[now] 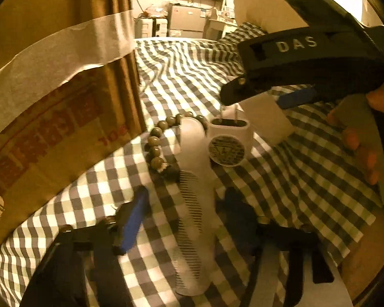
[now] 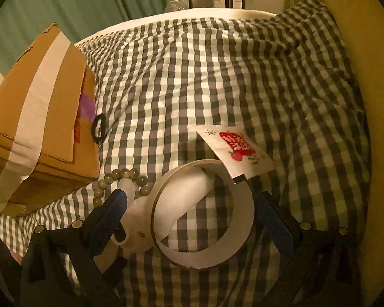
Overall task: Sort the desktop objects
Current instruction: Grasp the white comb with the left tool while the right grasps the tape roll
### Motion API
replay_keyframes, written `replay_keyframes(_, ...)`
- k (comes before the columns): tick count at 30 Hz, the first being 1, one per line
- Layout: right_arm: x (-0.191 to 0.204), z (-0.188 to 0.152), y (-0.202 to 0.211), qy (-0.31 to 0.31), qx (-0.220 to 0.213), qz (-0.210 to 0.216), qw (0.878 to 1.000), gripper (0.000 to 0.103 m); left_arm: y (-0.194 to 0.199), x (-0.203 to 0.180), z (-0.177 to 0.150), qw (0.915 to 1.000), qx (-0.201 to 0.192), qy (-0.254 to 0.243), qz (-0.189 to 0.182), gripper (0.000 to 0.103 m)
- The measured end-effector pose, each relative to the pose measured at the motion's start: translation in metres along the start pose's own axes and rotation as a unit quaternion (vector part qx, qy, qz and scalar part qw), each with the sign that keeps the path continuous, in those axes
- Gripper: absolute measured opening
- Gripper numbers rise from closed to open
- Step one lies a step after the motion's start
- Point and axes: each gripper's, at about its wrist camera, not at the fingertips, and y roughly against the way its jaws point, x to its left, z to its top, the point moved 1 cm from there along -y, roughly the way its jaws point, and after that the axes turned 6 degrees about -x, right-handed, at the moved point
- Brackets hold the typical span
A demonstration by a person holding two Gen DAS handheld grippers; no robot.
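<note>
Only right wrist shows tape roll [image 2: 203, 215], card [image 2: 236, 151].

box [image 2: 38, 133] left of beads [image 2: 120, 176] | comb [image 1: 194, 204] beside beads | tape ring [image 2: 204, 215] right

The left gripper [image 1: 185, 217] points steeply downward, seen from its own camera. Its two fingers stand partly apart; the left one shows a blue pad [image 1: 133, 220], while the other is dark and blurred. The right gripper [image 1: 263, 97] reaches in from the upper right of that view, tilted downward, its black body crossing above. The person's right hand [image 1: 358, 140] wraps around its handle, fingers curled. In its own view, the right gripper [image 2: 194, 217] has its blue-padded fingers spread wide.
</note>
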Motion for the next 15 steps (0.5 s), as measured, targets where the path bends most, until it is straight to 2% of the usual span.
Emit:
replay_keyframes(2,-0.002,0.000,0.000,-0.002,-0.002,0.001,1.000,0.099,0.001,-0.006,-0.002,1.0000,0.005,-0.009,0.000,0.049)
replay_keyframes(4,-0.003,-0.001,0.003,0.000,-0.009,-0.004,1.000,0.084,0.001,-0.010,-0.003,0.9999,0.008,-0.010,-0.003,0.044)
replay_keyframes(6,-0.005,-0.001,0.006,-0.006,-0.017,0.004,1.000,0.084,0.001,-0.015,-0.004,0.9998,0.010,-0.017,-0.002,0.031)
replay_keyframes(10,-0.003,0.000,0.012,-0.006,-0.031,0.018,0.999,0.084,0.002,-0.019,-0.007,0.9998,0.008,-0.015,-0.014,0.028)
replay_keyframes(15,0.003,-0.001,0.022,0.002,-0.054,0.036,0.998,0.084,0.012,-0.022,-0.011,0.9999,0.006,-0.012,-0.009,0.028)
